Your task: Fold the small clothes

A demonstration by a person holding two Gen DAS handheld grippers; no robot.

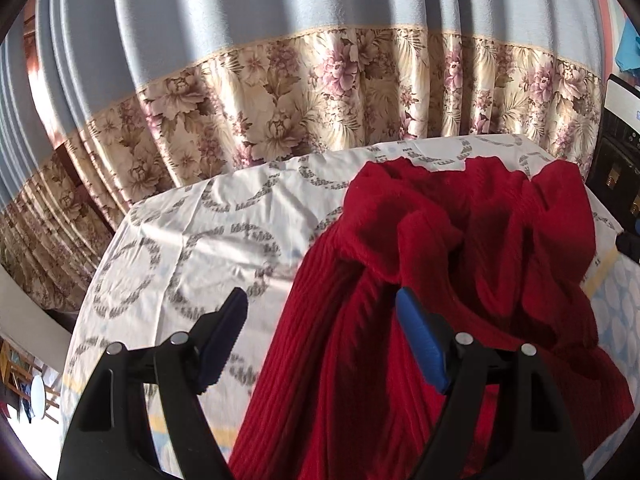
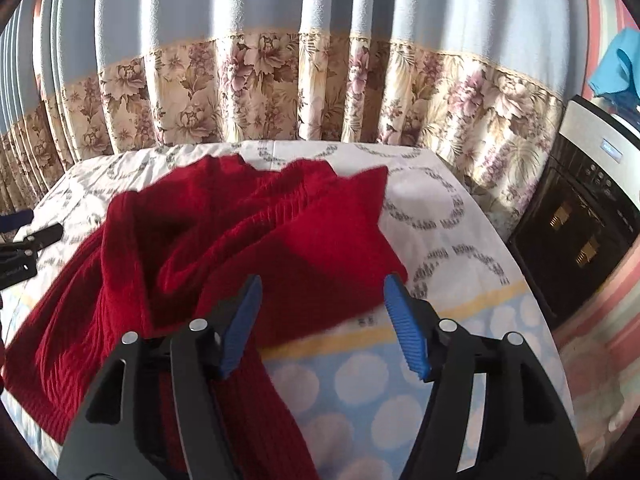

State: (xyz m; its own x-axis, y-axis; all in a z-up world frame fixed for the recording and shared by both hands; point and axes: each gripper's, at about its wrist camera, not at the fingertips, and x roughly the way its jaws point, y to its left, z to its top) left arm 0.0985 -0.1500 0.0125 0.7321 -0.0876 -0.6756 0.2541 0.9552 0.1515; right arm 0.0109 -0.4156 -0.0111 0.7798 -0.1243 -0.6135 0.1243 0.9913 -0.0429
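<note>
A red ribbed knit garment (image 1: pixel 420 280) lies bunched and partly folded over itself on the cloth-covered table (image 1: pixel 180 248). It also shows in the right wrist view (image 2: pixel 224 248), with one flap folded toward the right. My left gripper (image 1: pixel 320 312) is open above the garment's left edge, holding nothing. My right gripper (image 2: pixel 320 300) is open above the garment's near right part, holding nothing. The left gripper's tip (image 2: pixel 40 236) shows at the left edge of the right wrist view.
The table cloth (image 2: pixel 440 220) is white with grey rings, and blue with white dots near me. A blue and floral curtain (image 1: pixel 280 100) hangs close behind the table. A black and white appliance (image 2: pixel 580 216) stands to the right. The table's left edge (image 1: pixel 92 280) drops off.
</note>
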